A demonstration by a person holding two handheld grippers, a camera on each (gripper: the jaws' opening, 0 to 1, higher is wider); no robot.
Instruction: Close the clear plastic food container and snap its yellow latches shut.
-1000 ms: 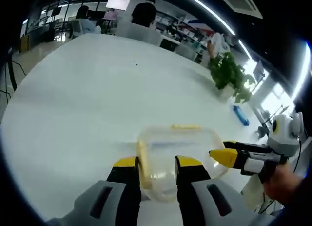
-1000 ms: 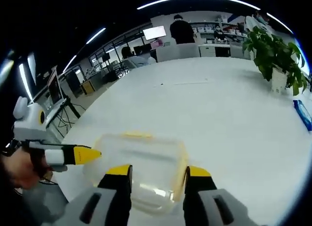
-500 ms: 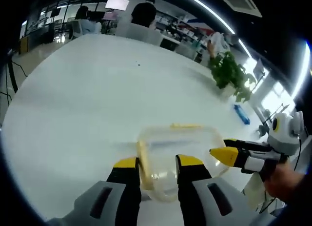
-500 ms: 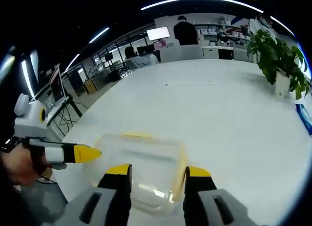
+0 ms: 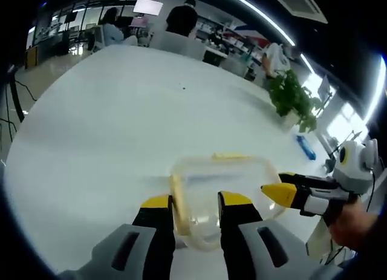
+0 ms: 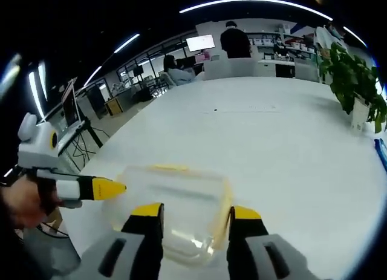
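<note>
In the left gripper view, the left tongs (image 5: 188, 204) rise from the bottom edge with their yellow-tipped jaws spread apart, straddling the near left corner of the clear plastic food container (image 5: 221, 192); one yellow latch (image 5: 177, 198) runs between the jaws along the container's left side, and whether either jaw presses it cannot be told. The container sits on the white table (image 5: 109, 123), its lid down on the box, and a second yellow latch (image 5: 231, 156) lies along its far edge. From the right, the right tongs (image 5: 275, 192) reach in, held by a hand (image 5: 354, 222), their yellow tip touching or just beside the container's right end. In the right gripper view, the right tongs (image 6: 192, 214) stand released, jaws parted on either side of the container (image 6: 172, 204), whose near edge lies between them; the yellow latch (image 6: 169, 168) shows at its far rim, and the left tongs (image 6: 107, 187) come in from the left with a hand (image 6: 24, 204) behind, the yellow tip at the container's left end. Farther off, a potted plant (image 5: 293, 98) and a small blue object (image 5: 306, 147) rest near the table's far right edge. Beyond the table, people (image 5: 181, 17) stand and sit among desks, with a bright screen (image 5: 148, 6) behind them.
</note>
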